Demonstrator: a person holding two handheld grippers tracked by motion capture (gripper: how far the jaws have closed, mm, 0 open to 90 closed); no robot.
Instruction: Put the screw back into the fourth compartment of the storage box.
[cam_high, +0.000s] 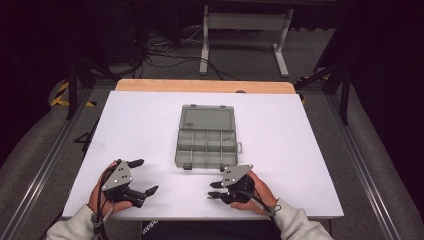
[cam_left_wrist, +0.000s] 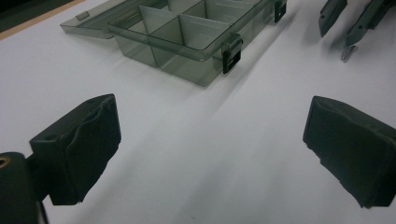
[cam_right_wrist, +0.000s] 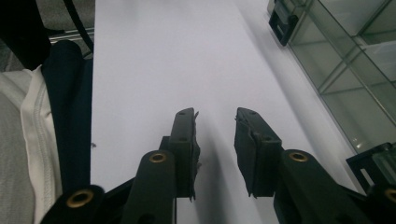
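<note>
The left claw (cam_high: 148, 176) gapes wide and empty; the right claw (cam_high: 214, 190) stands narrowly parted, also holding nothing. Both rest on the white bench (cam_high: 140, 125) just short of the compartment box (cam_high: 206, 142), which lies open, lid flat beyond it. Judged an approach step: next, reach forward to the box's near latches (cam_left_wrist: 232, 53).

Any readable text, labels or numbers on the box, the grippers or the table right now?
None can be read.
Organizer box: clear grey plastic, lid open, no label or print visible.
Left gripper and right gripper: no markings legible.
Dark garment at the table's near edge: pale lettering, too small and cut off to read.
</note>
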